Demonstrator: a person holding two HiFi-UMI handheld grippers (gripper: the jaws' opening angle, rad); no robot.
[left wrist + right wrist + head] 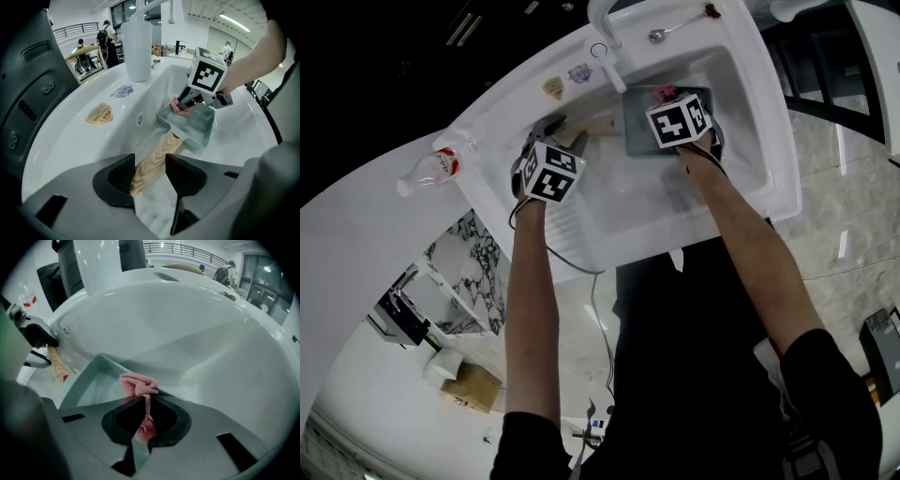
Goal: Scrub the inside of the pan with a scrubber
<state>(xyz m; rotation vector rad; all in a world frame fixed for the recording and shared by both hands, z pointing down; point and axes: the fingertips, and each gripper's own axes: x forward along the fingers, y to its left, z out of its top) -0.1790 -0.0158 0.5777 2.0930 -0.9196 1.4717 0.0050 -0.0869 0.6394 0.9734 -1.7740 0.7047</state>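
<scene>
While left claw (150, 163) clamped on wooden handle (160, 151), right claw (146, 414) pinching pink scrubber (138, 384) at pan (199, 131) rim.

The head view looked steeply down from above the sink (766, 141). Both gripper views sat low and close inside it, facing each other across the pan (199, 125).

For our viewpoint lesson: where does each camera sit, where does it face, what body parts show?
Head view: on the head, facing down into the sink; left forearm, right forearm show.
Left gripper view: on the left claw, facing along the pan handle; right forearm shows.
Right gripper view: on the right claw, facing its scrubber; left claw shows.
Shared by all: the pan.
</scene>
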